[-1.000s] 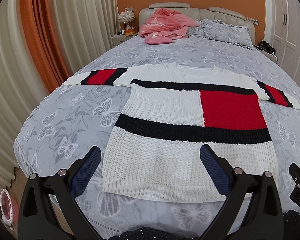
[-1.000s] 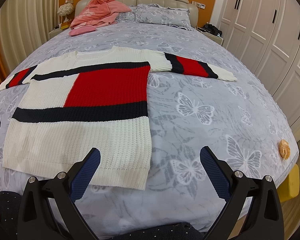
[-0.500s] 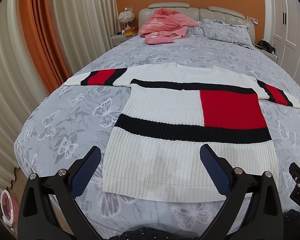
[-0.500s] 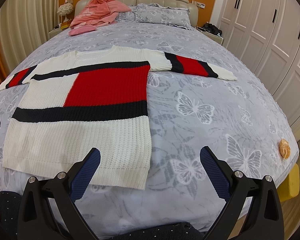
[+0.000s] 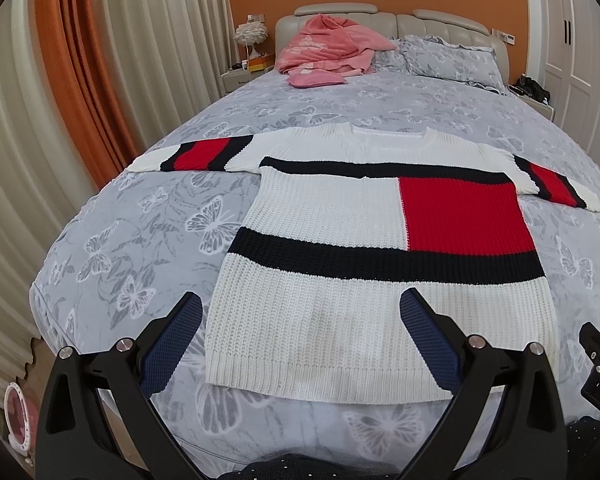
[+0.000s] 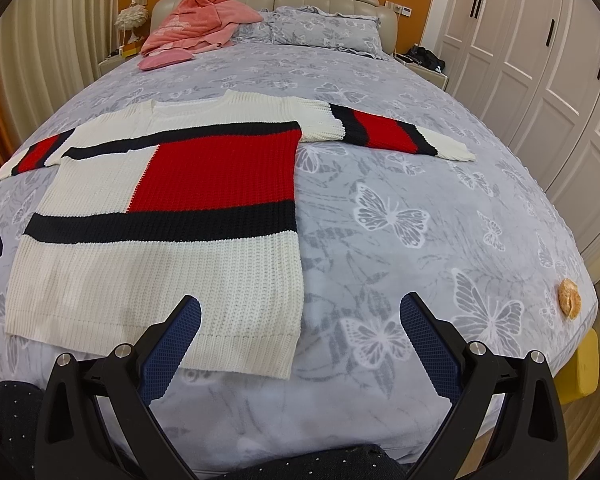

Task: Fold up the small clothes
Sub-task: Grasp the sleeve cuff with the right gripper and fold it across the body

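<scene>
A white knit sweater (image 5: 340, 216) with black bands and a red block lies flat, front up, on the grey butterfly bedspread (image 5: 140, 240), both sleeves spread out sideways. It also shows in the right wrist view (image 6: 160, 264). My left gripper (image 5: 300, 316) is open and empty, hovering above the hem near its left corner. My right gripper (image 6: 300, 316) is open and empty, hovering above the hem's right corner. Neither touches the sweater.
A pink blanket (image 5: 332, 44) and grey pillows (image 5: 452, 56) lie at the headboard. Curtains (image 5: 60, 80) hang to the left, white wardrobes (image 6: 540, 60) stand to the right. A small orange object (image 6: 570, 296) sits at the bed's right edge.
</scene>
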The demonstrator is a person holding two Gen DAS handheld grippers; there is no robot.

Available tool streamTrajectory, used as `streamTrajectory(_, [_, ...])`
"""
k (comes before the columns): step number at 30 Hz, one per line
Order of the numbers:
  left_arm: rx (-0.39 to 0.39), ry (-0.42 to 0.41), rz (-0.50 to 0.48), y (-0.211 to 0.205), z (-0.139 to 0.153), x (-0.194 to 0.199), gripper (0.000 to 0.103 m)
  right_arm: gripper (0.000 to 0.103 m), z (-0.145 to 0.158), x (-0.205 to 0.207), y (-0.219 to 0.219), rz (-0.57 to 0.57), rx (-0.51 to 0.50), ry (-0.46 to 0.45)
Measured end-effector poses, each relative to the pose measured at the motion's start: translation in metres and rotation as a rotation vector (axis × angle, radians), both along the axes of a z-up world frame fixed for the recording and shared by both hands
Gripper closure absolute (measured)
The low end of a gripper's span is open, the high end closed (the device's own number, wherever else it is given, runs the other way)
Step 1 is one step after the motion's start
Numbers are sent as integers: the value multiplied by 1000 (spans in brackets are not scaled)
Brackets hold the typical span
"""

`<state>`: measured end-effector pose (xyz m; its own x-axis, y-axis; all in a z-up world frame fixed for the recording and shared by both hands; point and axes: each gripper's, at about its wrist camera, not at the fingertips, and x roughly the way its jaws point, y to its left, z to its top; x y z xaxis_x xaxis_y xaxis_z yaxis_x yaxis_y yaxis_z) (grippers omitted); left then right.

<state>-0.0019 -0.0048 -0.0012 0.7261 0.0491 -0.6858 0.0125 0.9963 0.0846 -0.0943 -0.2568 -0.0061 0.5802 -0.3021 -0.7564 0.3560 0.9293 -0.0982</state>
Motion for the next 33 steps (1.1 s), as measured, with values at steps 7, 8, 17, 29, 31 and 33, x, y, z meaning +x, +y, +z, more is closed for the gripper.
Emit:
streamTrajectory(7, [-3,4,0,0,0,0,6,5,-1,-1,0,-3,5,13])
streamTrajectory(8, [-12,13,-4,1,0,1,6,5,-2,0,-2,-5,12,30])
streamTrajectory(17, [-201,52,-48,7,9,19,6,5,-15,63,-150,-120,374,54])
streamTrajectory(29, [-149,11,-209,-125,-21,110,6,28,-63,203,-416,-528,423,-30])
streamTrajectory(31, [-147,9,-217,-138,-29,116,6,31,-75,213,-444,-579,432,-42])
streamTrajectory(33, [-156,12,-229,-138,-41,117,5,44,-90,220,-463,-599,474,-58])
